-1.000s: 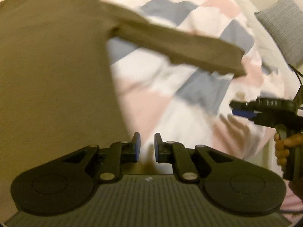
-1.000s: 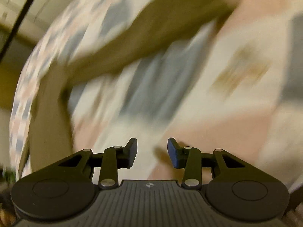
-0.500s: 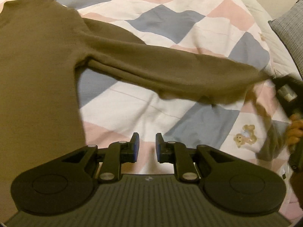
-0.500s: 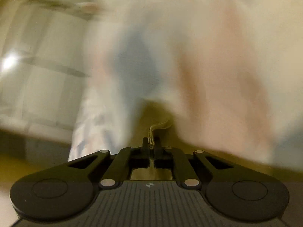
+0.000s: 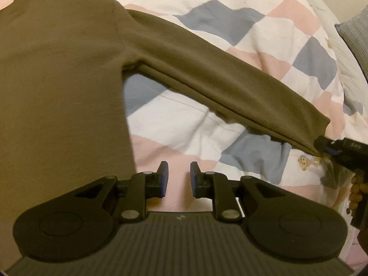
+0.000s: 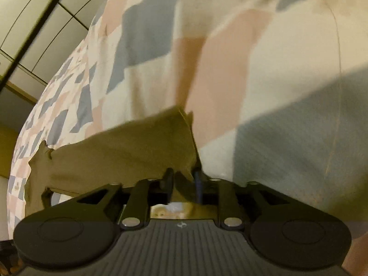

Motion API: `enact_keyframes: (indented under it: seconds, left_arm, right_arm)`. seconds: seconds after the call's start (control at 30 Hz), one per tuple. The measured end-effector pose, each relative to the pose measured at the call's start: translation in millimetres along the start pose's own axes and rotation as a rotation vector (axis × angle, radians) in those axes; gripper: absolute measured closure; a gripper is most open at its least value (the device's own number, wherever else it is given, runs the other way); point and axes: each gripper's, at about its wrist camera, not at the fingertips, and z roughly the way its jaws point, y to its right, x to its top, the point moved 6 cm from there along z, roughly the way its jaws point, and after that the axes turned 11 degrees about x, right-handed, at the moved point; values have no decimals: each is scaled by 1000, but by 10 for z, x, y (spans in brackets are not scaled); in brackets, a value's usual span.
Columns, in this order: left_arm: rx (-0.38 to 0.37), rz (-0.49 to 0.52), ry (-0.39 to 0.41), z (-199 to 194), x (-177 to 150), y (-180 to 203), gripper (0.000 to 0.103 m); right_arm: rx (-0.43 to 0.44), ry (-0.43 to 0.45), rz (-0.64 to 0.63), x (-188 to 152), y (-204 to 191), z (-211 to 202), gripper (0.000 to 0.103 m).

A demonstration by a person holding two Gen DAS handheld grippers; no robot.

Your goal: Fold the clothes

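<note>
An olive-brown long-sleeved top (image 5: 59, 73) lies flat on a checked bedspread (image 5: 230, 23). Its sleeve (image 5: 207, 73) stretches out to the right. My right gripper (image 5: 326, 148) holds the cuff at the far right of the left wrist view. In the right wrist view the right gripper (image 6: 184, 181) is shut on the sleeve cuff (image 6: 128, 151), with cloth between the fingers. My left gripper (image 5: 178, 179) is open and empty, low over the bedspread just right of the top's lower side edge.
The bedspread (image 6: 230, 69) is pink, blue-grey and white with small bear prints. A grey pillow (image 5: 355, 34) lies at the bed's right edge. A wall with pale panels (image 6: 34, 34) shows beyond the bed in the right wrist view.
My right gripper closed on the sleeve cuff and has pulled the sleeve out straight to the right. My left gripper stayed open and shifted slightly right of the top's edge.
</note>
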Motion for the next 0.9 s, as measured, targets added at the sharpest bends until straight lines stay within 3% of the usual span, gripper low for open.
enact_keyframes:
  seconds: [0.07, 0.17, 0.3, 0.33, 0.37, 0.43, 0.5, 0.57, 0.63, 0.73, 0.8, 0.9]
  left_arm:
    - [-2, -16, 8, -26, 3, -54, 86]
    - [1, -29, 14, -29, -6, -111, 86]
    - [1, -43, 9, -8, -27, -157, 86]
    - [2, -45, 7, -2, -31, -164, 86]
    - [2, -45, 7, -3, -30, -172, 86]
    - [3, -45, 11, -16, -20, -195, 86]
    - [0, -49, 18, -35, 2, -226, 86]
    - [-3, -50, 25, -50, 26, -258, 86]
    - [-8, -50, 23, -40, 38, -285, 86]
    - [-7, -43, 15, -14, 41, -315, 86]
    - [-8, -45, 13, -28, 36, -351, 85]
    - [4, -60, 17, -83, 26, -453, 85]
  right_arm:
    - [-5, 44, -19, 71, -66, -110, 63]
    - [3, 93, -60, 403, -227, -9, 61]
    - [-26, 26, -129, 566, -221, 298, 56]
    - [-21, 1, -143, 571, -234, 365, 68]
    - [8, -26, -162, 576, -295, 421, 100]
    - [53, -24, -278, 580, -554, 412, 100]
    - [46, 41, -365, 632, -750, 233, 101]
    - [-16, 124, -312, 741, -673, 2, 101]
    - [-92, 134, -227, 775, -417, -38, 102]
    - [-173, 27, -226, 650, -227, 298, 102]
    - [-209, 1, -223, 632, -201, 457, 100]
    - [-269, 22, -220, 738, -325, 466, 76]
